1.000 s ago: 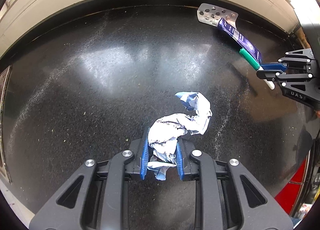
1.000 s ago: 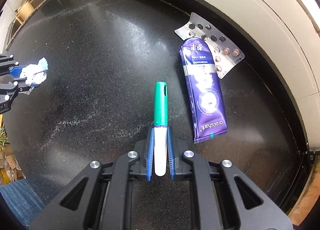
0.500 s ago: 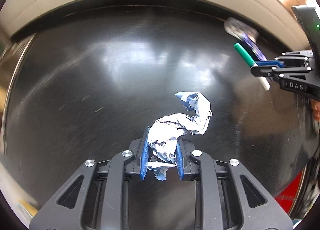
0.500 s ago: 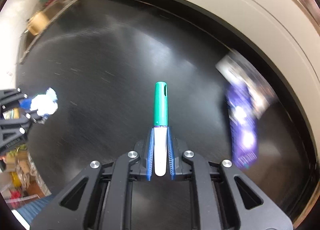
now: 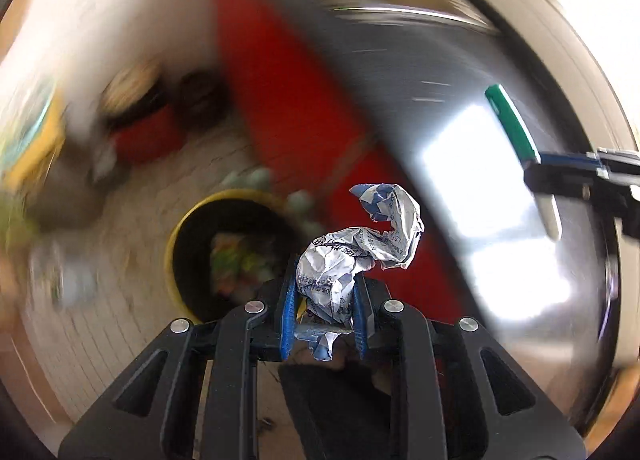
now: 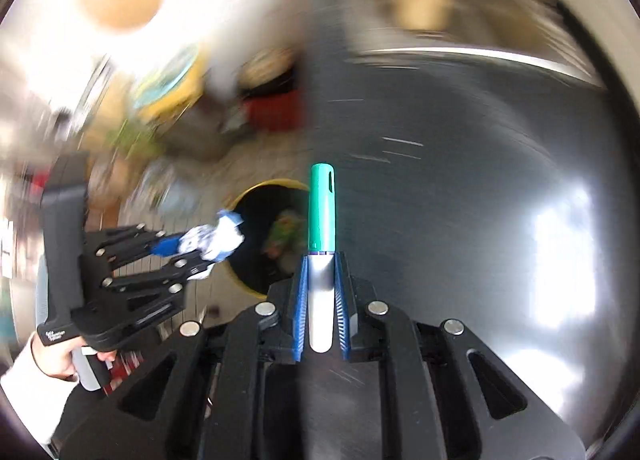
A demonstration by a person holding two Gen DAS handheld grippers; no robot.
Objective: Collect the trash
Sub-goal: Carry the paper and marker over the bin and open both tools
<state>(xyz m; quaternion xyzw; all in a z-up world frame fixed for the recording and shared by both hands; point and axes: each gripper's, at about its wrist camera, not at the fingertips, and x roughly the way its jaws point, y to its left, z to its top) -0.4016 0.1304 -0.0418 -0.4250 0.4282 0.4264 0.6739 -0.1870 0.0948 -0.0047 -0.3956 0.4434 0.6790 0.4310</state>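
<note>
Crumpled paper wad (image 5: 352, 256) pinched in left gripper (image 5: 325, 310), green-capped pen (image 6: 321, 236) clamped by barrel in right gripper (image 6: 322, 314), both carried toward yellow-rimmed bin (image 5: 180, 227). Wad judged light, crushable; pen stiff, smooth, slip-prone.

1. The left claw (image 5: 324, 310) pinches a crumpled white-and-blue paper wad (image 5: 352, 256) between its blue pads.
2. Below it, on pale tiled floor (image 5: 120, 324), stands a yellow-rimmed bin (image 5: 180, 236) with colourful litter inside.
3. At right, over the dark glossy bench (image 5: 460, 107), the right claw (image 5: 546, 175) grips a green-capped pen (image 5: 514, 127).
4. The surroundings are blurred.
</note>
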